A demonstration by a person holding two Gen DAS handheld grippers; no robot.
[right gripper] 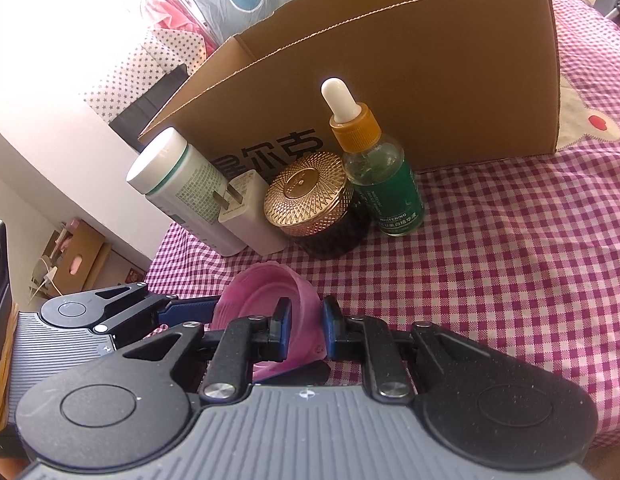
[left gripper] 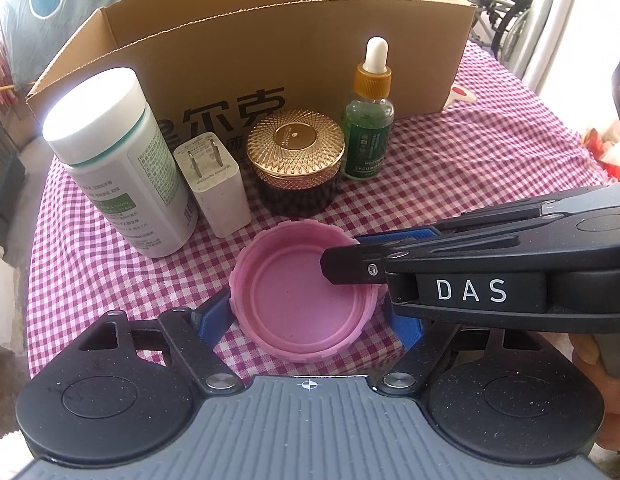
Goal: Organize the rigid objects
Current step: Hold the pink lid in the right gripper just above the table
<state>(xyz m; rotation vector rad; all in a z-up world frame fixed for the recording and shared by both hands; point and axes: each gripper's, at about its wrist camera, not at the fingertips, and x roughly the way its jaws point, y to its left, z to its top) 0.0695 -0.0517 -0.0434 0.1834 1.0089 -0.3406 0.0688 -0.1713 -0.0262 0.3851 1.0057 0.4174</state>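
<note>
A pink plastic lid [left gripper: 300, 300] lies upturned on the checked tablecloth, close in front of both grippers. My left gripper [left gripper: 310, 314] has its blue pads on either side of the lid, touching its outer wall. My right gripper [right gripper: 306, 330] comes in from the right and is shut on the lid's rim [right gripper: 306, 312]; in the left wrist view its upper finger [left gripper: 341, 264] reaches over the rim. Behind stand a white bottle [left gripper: 122, 168], a white plug adapter [left gripper: 214, 184], a gold-lidded jar [left gripper: 296, 160] and a green dropper bottle [left gripper: 367, 120].
An open cardboard box [left gripper: 270, 40] stands behind the row of objects, its front wall facing me. The red-and-white checked cloth [left gripper: 489, 160] stretches to the right. The table edge drops off at the left. A wheelchair shows at the far right.
</note>
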